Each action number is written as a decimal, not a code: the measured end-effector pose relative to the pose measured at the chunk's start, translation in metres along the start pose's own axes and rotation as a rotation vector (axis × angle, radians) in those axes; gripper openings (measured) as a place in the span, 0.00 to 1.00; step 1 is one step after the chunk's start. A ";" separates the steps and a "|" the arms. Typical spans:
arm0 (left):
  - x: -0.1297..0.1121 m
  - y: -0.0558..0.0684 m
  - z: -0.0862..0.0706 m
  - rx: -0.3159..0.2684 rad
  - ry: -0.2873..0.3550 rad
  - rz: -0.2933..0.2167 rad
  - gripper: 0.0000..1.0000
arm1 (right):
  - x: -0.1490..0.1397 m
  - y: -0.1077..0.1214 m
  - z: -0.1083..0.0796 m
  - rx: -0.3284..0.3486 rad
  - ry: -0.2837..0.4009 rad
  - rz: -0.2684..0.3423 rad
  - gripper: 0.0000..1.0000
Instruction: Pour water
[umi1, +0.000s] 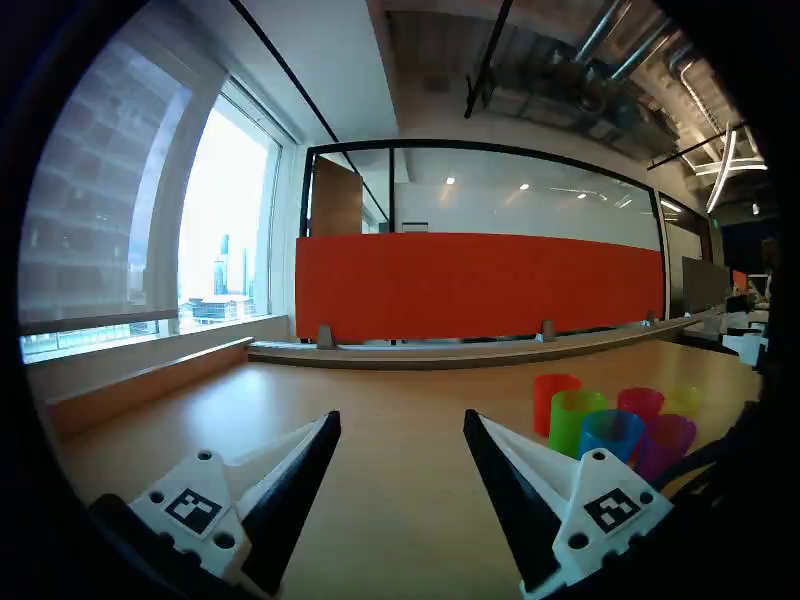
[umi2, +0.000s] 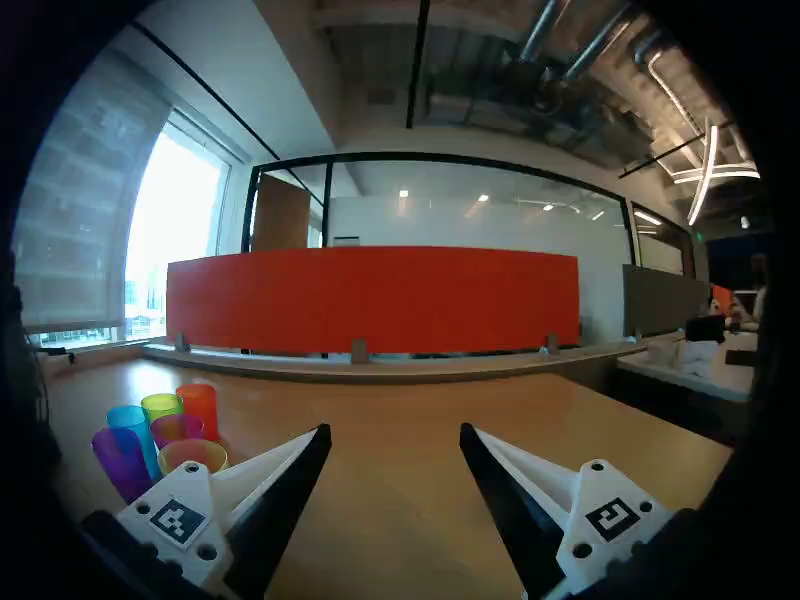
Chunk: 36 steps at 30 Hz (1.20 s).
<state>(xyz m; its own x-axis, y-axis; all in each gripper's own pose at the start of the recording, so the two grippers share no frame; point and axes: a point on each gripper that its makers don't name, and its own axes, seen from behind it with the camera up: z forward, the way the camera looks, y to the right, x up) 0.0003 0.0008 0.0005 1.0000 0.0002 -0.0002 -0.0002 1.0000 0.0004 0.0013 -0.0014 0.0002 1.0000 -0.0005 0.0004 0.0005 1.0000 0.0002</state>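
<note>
wooden table runs out flat ahead of me, and i hold both tools low over it, level, fingers pointing at the orange partition. my left gripper stands wide with bare tabletop between its jaws. my right gripper is just as wide and grips nothing. i judge that this is a ready stance, with nothing picked up yet for the pour.

the cups, a tight bunch of coloured plastic, sit at the lower right of the left gripper view and at the lower left of the right gripper view. so i take them to stand between my two hands, within reach of either. whether any of them holds water i cannot tell.

the left gripper view gives me the blue cup's mouth at the front of the bunch and the big window at mid left. the right gripper view puts an orange-yellow cup in front instead, with a second desk at mid right.
</note>
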 end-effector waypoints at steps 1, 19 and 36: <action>0.000 0.000 0.000 0.000 0.000 0.000 0.91 | 0.000 0.000 0.000 0.000 0.000 0.000 1.00; 0.012 0.006 0.005 -0.038 -0.021 -0.001 0.91 | 0.020 -0.009 0.000 0.011 -0.005 -0.020 1.00; 0.101 0.013 0.015 -0.108 0.016 0.014 0.91 | 0.100 -0.006 0.009 0.021 0.022 -0.053 1.00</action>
<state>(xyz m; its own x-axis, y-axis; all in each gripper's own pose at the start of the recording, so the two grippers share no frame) 0.1012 0.0136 0.0153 0.9998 0.0134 -0.0169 -0.0151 0.9941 -0.1072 0.1016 -0.0078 0.0096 0.9984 -0.0527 -0.0217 0.0532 0.9984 0.0211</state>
